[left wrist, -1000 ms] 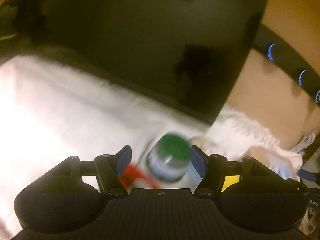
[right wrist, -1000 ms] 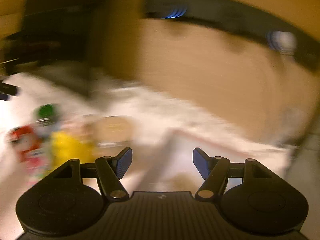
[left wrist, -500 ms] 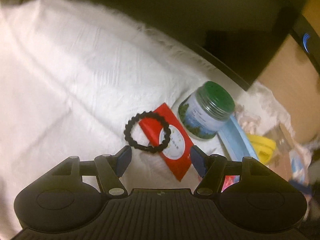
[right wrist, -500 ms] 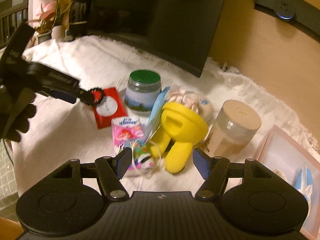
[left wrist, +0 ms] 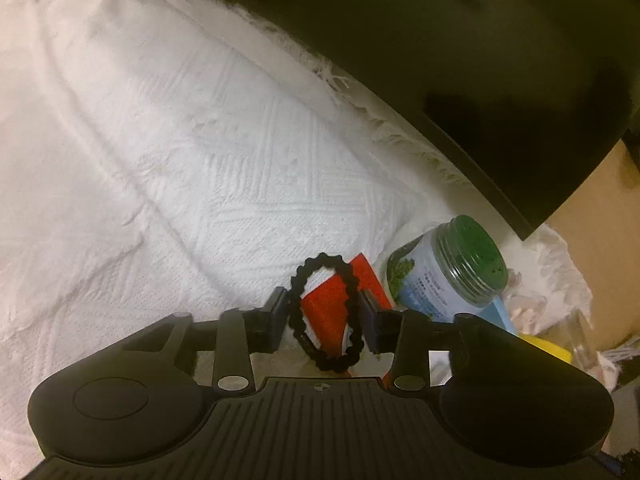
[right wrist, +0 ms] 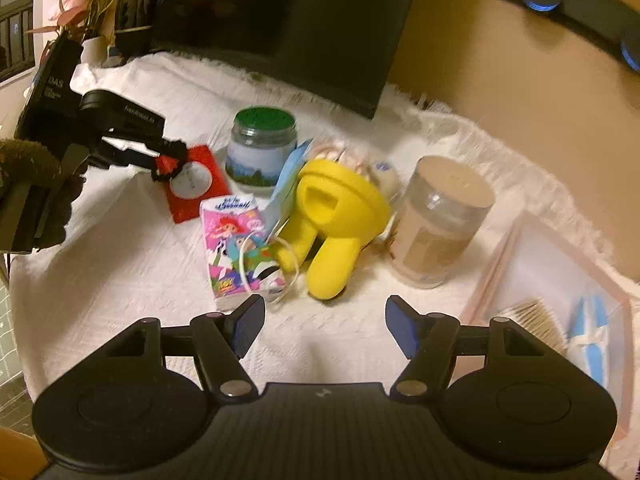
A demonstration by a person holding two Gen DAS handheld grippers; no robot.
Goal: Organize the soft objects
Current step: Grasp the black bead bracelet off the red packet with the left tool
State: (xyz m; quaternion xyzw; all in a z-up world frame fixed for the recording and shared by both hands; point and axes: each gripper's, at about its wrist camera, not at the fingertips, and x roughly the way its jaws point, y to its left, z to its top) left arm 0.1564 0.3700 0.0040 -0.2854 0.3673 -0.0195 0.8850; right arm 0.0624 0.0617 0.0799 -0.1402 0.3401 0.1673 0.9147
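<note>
Left gripper (left wrist: 325,314) is clamped on the black hair tie (left wrist: 326,312), loop squeezed edgewise between the pads, sitting over the red card (left wrist: 340,300) on the white cloth (left wrist: 160,140). Risk: the tie is stretchy and bumpy, held by thin contact on two sides, so it could likely roll or spring out on a fast swing. From the right wrist view I can't tell whether the tie is clear of the card; if it drags, the card comes along. Just right of that, the green-lid jar (right wrist: 262,152) stands close to the carry path and an elbow-level sweep could tip it. Next over, the cartoon tissue pack (right wrist: 240,248), the white loop of cord (right wrist: 268,268) and the yellow plush (right wrist: 332,220) are bunched together, so grabbing one probably drags its neighbours. Right gripper (right wrist: 325,330) is spread wide with nothing in it, hovering short of the plush. Clear jar (right wrist: 440,220) stands just beside the pink tray (right wrist: 500,256) at far right, the likely drop spot; a low approach could clip it.
</note>
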